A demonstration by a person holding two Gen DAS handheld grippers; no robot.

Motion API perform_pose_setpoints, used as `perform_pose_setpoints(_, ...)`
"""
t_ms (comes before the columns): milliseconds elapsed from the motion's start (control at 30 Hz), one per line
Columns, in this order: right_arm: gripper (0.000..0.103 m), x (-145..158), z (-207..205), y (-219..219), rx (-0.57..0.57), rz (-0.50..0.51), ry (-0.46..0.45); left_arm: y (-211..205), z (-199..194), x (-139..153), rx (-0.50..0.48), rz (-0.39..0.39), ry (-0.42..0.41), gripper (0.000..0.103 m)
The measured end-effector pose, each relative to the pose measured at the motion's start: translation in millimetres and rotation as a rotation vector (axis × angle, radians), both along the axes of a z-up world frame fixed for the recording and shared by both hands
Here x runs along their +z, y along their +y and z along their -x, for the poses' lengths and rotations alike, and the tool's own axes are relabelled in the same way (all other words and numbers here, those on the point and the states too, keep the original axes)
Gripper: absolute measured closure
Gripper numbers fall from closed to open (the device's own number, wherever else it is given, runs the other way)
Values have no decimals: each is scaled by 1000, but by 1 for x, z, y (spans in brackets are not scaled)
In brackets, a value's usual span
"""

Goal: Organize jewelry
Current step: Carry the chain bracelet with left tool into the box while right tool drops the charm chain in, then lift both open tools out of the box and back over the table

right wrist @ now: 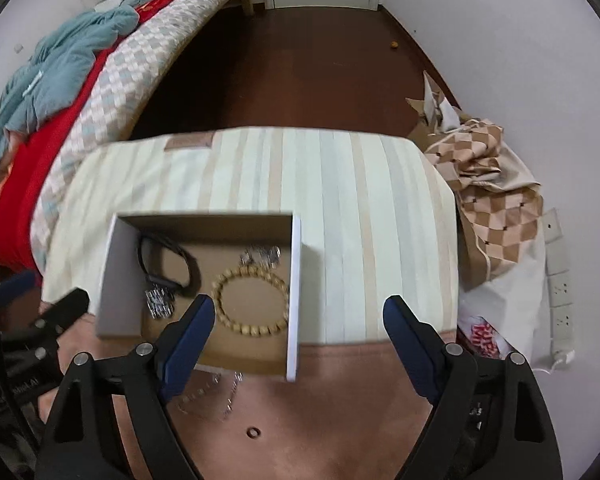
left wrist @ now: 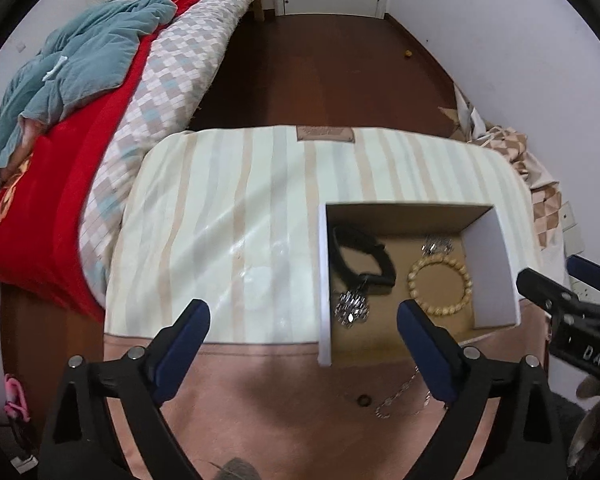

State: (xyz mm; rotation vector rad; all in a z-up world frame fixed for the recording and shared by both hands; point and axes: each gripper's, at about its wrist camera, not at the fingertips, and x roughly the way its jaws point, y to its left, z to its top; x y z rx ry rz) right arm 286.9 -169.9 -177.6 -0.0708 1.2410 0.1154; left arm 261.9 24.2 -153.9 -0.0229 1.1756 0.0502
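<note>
An open cardboard box [left wrist: 496, 264] [right wrist: 118, 280] lies on the striped cushion. Inside are a wooden bead bracelet [left wrist: 439, 285] [right wrist: 252, 300], a black band [left wrist: 360, 256] [right wrist: 168, 260], a silver pendant [left wrist: 352, 308] [right wrist: 159, 300] and a second silver piece [left wrist: 436, 245] [right wrist: 260, 256]. In front of the box, on the pink part, lie a thin silver chain [left wrist: 400, 396] [right wrist: 212, 396] and a small dark ring [left wrist: 363, 400] [right wrist: 253, 432]. My left gripper [left wrist: 303, 320] is open and empty, held above the cushion left of the box. My right gripper [right wrist: 299, 316] is open and empty over the box's right wall.
The cushion [left wrist: 228, 216] [right wrist: 360, 208] tops a stool next to a bed with a red blanket [left wrist: 56, 184] and teal quilt [left wrist: 80, 64]. Checked cloth and bags [right wrist: 492, 200] lie to the right, by a power strip [right wrist: 560, 292]. Dark wood floor [right wrist: 292, 72] lies beyond.
</note>
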Motion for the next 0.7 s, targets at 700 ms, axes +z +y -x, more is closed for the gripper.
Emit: perform_pose_setpoints(700, 1, 50, 70, 10, -32, 31, -119, 1, 60, 59, 26, -61, -155, 6)
